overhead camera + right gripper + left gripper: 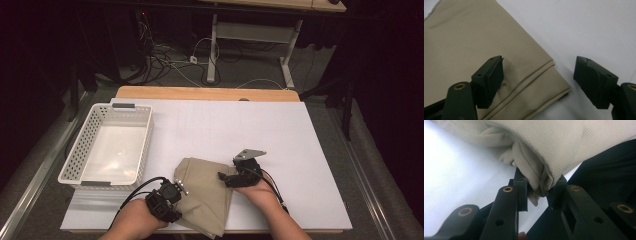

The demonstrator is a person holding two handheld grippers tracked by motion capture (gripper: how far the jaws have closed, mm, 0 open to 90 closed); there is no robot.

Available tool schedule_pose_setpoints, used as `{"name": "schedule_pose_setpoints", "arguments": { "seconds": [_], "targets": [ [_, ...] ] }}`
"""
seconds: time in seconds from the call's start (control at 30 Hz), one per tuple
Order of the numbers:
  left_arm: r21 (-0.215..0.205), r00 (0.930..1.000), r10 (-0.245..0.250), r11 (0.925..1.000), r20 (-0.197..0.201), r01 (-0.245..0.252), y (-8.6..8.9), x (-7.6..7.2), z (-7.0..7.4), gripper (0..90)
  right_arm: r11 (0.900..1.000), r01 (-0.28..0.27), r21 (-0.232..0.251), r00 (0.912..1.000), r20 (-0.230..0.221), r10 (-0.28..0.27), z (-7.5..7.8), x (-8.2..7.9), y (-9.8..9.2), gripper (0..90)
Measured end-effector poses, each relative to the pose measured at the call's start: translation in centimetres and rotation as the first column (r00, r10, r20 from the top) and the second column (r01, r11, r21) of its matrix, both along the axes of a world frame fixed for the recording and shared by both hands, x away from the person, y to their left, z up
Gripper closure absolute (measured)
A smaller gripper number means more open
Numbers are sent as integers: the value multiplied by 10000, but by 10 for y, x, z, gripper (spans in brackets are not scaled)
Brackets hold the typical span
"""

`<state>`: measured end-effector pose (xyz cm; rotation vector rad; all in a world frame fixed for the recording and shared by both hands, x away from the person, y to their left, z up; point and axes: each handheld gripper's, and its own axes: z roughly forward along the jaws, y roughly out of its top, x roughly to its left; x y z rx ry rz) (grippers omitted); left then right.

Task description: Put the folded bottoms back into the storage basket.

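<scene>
A folded beige cloth (pixel 205 192) lies at the near edge of the white table sheet (pixel 250 130). My left gripper (pixel 180 187) sits at the cloth's left edge. In the left gripper view its jaws (pixel 539 190) are shut on a bunched fold of the beige cloth (pixel 549 145), lifting it slightly off the sheet. My right gripper (pixel 222 177) is at the cloth's right edge, pointing left. In the right gripper view it (pixel 540 66) stands open astride the hemmed corner of the cloth (pixel 474 37), the left pad (pixel 495 72) resting on the fabric and the right one over bare sheet.
A white perforated basket (pixel 70 160) stands at the left of the table, close to the left gripper. Beyond the cloth the white sheet stretches to the far wooden table edge (pixel 205 93). Cables lie on the floor behind.
</scene>
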<state>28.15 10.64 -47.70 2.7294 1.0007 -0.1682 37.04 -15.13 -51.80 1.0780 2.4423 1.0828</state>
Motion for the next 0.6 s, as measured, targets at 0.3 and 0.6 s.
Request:
{"name": "schedule_pose_setpoints", "arguments": {
  "seconds": [0.3, 0.6],
  "targets": [
    [306, 9997, -246, 9992, -49, 247, -5, 3, 0, 710, 9992, -253, 308, 9997, -21, 254, -2, -3, 0, 408],
    [440, 9994, -332, 9985, -96, 336, -7, 4, 0, 709, 9987, -309, 408, 9995, 0, 309, -2, -5, -1, 462]
  ]
}}
